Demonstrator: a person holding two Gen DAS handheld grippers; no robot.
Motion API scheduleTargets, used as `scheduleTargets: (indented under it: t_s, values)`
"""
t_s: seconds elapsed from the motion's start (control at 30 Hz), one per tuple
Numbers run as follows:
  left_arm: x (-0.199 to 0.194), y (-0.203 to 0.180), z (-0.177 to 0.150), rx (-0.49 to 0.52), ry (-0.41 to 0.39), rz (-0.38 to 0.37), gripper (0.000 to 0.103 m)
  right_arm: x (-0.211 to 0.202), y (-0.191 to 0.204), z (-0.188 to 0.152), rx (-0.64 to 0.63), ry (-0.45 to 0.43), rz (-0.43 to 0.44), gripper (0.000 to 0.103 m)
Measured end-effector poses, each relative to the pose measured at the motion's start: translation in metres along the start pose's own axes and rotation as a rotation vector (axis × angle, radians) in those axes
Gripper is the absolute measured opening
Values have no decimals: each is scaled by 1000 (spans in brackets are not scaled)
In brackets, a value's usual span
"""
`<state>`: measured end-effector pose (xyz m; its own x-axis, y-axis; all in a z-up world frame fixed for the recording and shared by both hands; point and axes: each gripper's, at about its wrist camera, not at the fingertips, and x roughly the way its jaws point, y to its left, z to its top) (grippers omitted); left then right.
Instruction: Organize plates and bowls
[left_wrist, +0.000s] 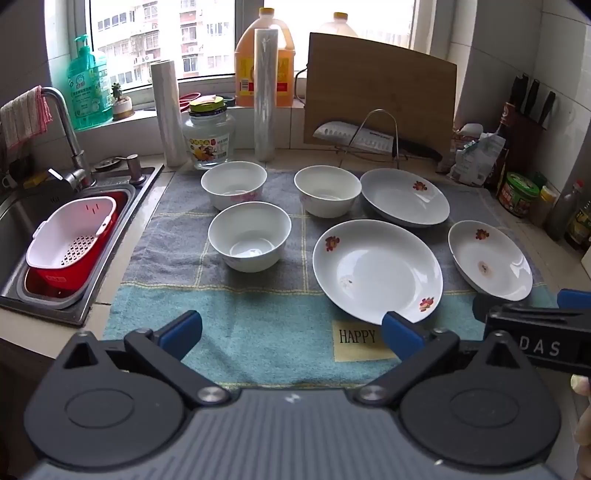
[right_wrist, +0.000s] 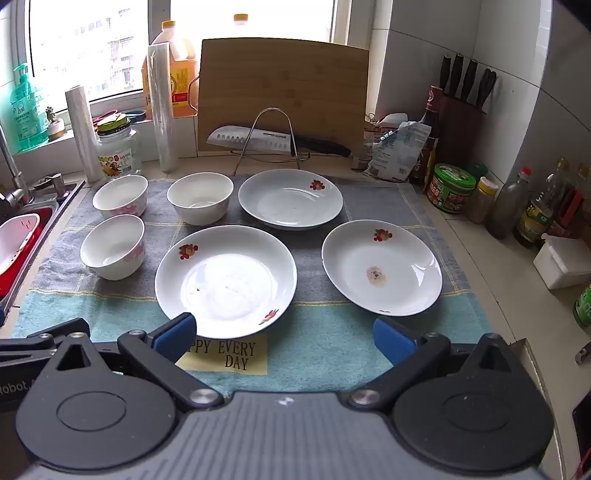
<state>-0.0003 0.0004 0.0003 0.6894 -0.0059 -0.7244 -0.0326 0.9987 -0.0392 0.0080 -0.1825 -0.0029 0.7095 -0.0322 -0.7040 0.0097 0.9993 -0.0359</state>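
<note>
Left gripper (left_wrist: 291, 332): mine, jaws spread wide, nothing between them; it hangs over the near edge of the towel (left_wrist: 258, 354).
Right gripper (right_wrist: 284, 336): jaws equally wide, empty, just short of the near plate (right_wrist: 225, 280).
Bowls: three, all upright on the grey half of the towel. Near bowl (left_wrist: 249, 236) in front, back-left bowl (left_wrist: 233, 184) and back-middle bowl (left_wrist: 327, 190) behind it. None nested yet.
Plates: three, all lying flat. Near plate in the middle, far plate (right_wrist: 290, 199) behind it, stained plate (right_wrist: 381, 267) to the right, with a brown mark at its centre.
Progress: I judge nothing is stacked yet.
Risk 1: the plates are shallow and glazed; a pinch on the thin rim could slip and let the plate drop onto its neighbour.
Risk 2: the towel is soft and may drag or bunch if a fingertip digs under a rim, shifting the other dishes.
Risk 3: my two grippers sit close together; both reaching for the near plate would collide.
Surroundings: sink (left_wrist: 22, 221) with a red-and-white colander (left_wrist: 70, 240) at left; knife (right_wrist: 273, 142) on a wire stand behind the far plate; jars and bottles along the right wall.
Obstruction: nothing lies between my grippers and the near dishes.
</note>
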Motion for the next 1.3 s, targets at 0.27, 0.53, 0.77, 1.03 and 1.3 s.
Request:
scheduleTargets:
  t_s: [0.27, 0.53, 0.77, 1.03, 1.3]
  values:
    - [-4, 5, -1, 8, -10, 5, 102, -1, -2, 0, 0, 1, -3, 103]
    - [-7, -4, -3, 11, -6, 7, 102, -2, -3, 0, 7, 7, -8, 103]
    - [-1, -3, 0, 13, -2, 6, 102, -4, -2, 0, 4, 6, -15, 103]
    - [-2, -3, 0, 14, -4, 6, 102, -4, -2, 0, 5, 8, -14, 103]
    - [-3, -4, 0, 12, -4, 6, 102, -4, -3, 0, 6, 8, -17, 103]
